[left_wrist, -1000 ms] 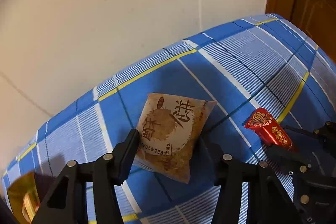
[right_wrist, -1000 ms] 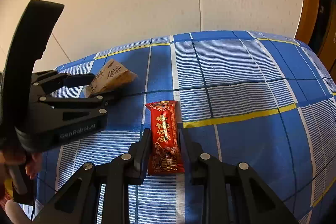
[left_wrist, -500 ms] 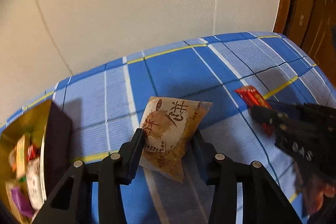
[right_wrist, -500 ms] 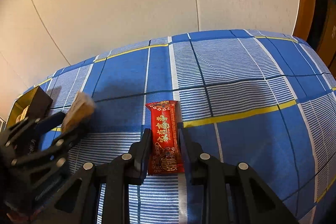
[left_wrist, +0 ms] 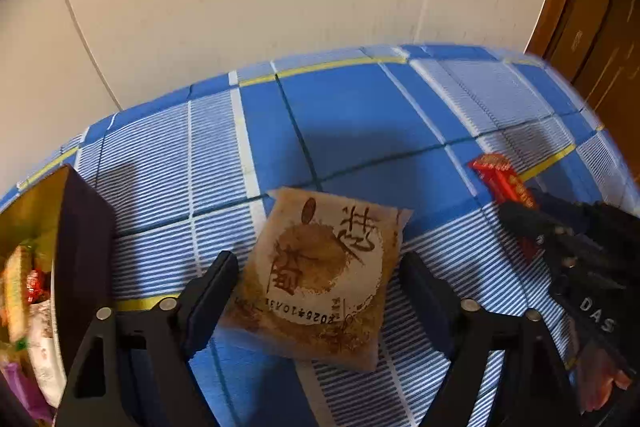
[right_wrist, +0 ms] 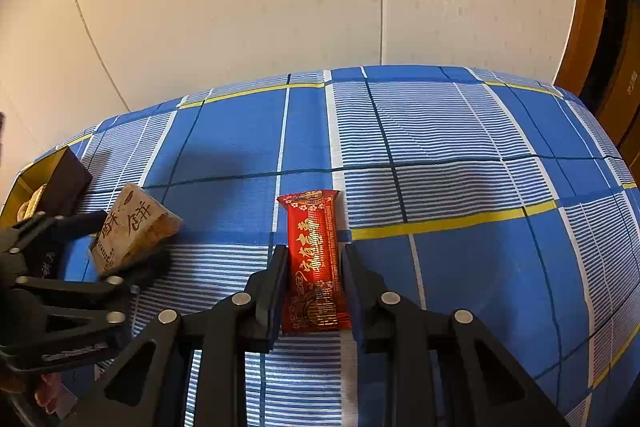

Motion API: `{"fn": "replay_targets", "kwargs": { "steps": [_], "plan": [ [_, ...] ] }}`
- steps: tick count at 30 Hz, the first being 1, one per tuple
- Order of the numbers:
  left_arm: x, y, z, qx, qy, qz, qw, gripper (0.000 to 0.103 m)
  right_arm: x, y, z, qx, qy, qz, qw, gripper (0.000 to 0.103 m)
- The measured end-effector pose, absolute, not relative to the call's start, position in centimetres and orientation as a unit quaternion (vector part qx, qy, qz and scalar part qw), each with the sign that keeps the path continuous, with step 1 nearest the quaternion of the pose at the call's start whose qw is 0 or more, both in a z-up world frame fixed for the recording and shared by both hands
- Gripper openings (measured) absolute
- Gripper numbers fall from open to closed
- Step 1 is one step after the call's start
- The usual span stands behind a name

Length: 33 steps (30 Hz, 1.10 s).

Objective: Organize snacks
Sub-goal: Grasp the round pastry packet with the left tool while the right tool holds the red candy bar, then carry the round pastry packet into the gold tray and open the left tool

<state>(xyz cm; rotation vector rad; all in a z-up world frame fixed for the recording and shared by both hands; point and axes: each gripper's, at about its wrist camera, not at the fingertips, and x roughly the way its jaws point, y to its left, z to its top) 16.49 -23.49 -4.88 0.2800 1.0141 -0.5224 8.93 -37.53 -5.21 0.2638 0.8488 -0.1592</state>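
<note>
Left tool [left_wrist: 316,291] is holding a tan pastry packet [left_wrist: 320,275] between its fingers, clamped on its sides as far as the left wrist view shows; the packet is sitting lifted off the blue plaid cloth [left_wrist: 360,115], tilted in the right wrist view [right_wrist: 132,227]. Right tool [right_wrist: 314,283] is clamped on a red snack bar [right_wrist: 316,259], fingers pressing both long sides, bar pointing away toward the far edge of the cloth-covered surface.

A dark box with gold lining [left_wrist: 76,251] is sitting at the left edge of the surface, already holding several wrapped snacks [left_wrist: 24,279], so part of the sorting looks done. Both held items are still outside the box. The packet is near the box wall, the red bar is well apart from it, toward the middle.

Judging from this: two snacks left in view, both gripped and not yet dropped in. No other loose snacks showing on the cloth. What carries the cloth, bed or table, is hard to tell.
</note>
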Motion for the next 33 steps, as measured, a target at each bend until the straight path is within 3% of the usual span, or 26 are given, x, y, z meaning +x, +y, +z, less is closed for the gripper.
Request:
{"fn": "replay_targets", "kwargs": {
  "steps": [1, 4, 19, 33],
  "plan": [
    [16.3, -23.4, -4.8, 0.130, 0.471, -0.248, 0.836, 0.066, 8.9, -37.6, -5.2, 0.128, 0.410, -0.075, 0.900, 0.027],
    [15.4, -23.2, -4.5, 0.140, 0.460, -0.241, 0.843, 0.063, 8.9, -37.7, -5.2, 0.133, 0.409, -0.072, 0.900, 0.027],
    [9.2, -18.4, -0.9, 0.059, 0.425, -0.249, 0.868, 0.062, 8.9, -37.6, -5.1, 0.130, 0.406, -0.078, 0.901, 0.027],
    [6.8, -6.0, 1.5, 0.049, 0.420, -0.181, 0.888, 0.063, 8.8, -36.9, -5.3, 0.113, 0.399, -0.093, 0.905, 0.026]
  ]
}}
